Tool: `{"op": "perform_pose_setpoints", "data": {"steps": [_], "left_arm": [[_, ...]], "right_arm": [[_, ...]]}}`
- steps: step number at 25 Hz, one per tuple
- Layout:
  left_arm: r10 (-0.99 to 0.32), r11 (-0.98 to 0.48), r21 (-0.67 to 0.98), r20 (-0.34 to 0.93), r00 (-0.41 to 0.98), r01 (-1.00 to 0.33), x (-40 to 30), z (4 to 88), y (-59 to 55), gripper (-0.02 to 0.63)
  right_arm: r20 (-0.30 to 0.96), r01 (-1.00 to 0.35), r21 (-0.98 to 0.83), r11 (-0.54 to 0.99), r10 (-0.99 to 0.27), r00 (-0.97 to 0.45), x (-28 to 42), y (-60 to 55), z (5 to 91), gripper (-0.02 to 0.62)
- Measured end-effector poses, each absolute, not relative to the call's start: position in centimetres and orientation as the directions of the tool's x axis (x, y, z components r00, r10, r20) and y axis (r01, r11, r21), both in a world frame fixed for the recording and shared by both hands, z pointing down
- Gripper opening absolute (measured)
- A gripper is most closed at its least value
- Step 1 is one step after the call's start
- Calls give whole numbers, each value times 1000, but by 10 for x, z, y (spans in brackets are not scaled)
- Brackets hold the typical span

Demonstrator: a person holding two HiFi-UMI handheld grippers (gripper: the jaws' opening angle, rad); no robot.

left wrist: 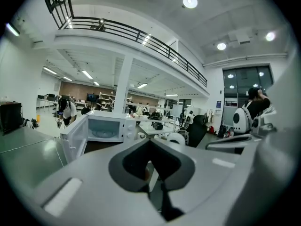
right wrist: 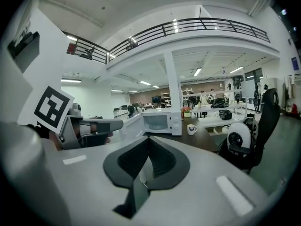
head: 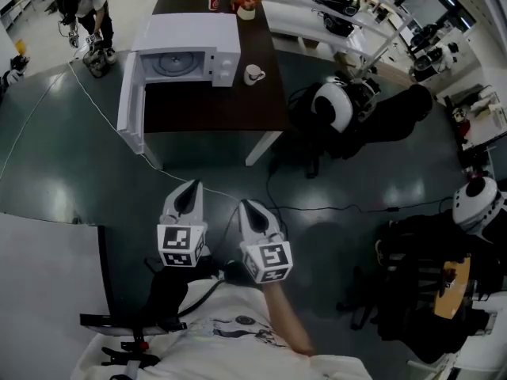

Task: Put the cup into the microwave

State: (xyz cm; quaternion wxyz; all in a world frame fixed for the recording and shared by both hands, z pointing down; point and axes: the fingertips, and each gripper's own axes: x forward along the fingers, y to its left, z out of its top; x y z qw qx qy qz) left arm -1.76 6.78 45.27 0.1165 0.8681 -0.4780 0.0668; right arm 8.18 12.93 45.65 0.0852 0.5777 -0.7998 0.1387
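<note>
At your far left in the head view, a pale grey panel [head: 43, 279] fills the lower corner, its dark right edge near your left gripper [head: 188, 190]. Above it the dark floor [head: 63, 180] lies open up to the table [head: 214, 111], crossed only by a thin white cable [head: 101, 115] that slants down from the upper left and passes under the table's left front corner. A person [head: 89, 6] stands well beyond, at the upper left.

The microwave [head: 194, 50] sits at the table's left end. Its door [head: 131, 105] is swung fully open and hangs out past the table's left edge, and the cavity faces you.

Your left gripper is low and well back from the table's front edge. Its fingers are together with nothing between them. Your right gripper [head: 249, 209] is just beside it, apart from it, and its fingers are likewise closed and empty. Both point toward the table over bare floor.

The cup [head: 253, 74] stands upright on the table just right of the microwave, not touching it and near the table's right edge. Bare tabletop runs from the cup to the front edge.

Right of the table, a white-backed chair [head: 333, 105] crowds that side, and dark bags [head: 420, 267] fill the floor at lower right.
</note>
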Motion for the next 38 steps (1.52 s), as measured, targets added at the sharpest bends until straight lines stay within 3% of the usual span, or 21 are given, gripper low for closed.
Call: {"op": "perform_pose_setpoints", "data": {"steps": [8, 16, 26, 38], "left_arm": [[-803, -522, 168, 235, 548, -836, -25, 467, 1, -2], [-841, -473, 128, 229, 490, -872, -24, 454, -67, -2], [-838, -480, 133, 224, 498, -867, 22, 444, -146, -2], [-803, -499, 115, 312, 508, -859, 36, 473, -192, -2]], "right_arm": [[323, -952, -131, 278, -895, -306, 77, 52, 477, 2], [274, -916, -158, 370, -874, -401, 76, -32, 466, 2], [240, -898, -202, 390, -870, -432, 116, -118, 457, 2], [274, -881, -244, 404, -843, -462, 112, -166, 476, 3]]}}
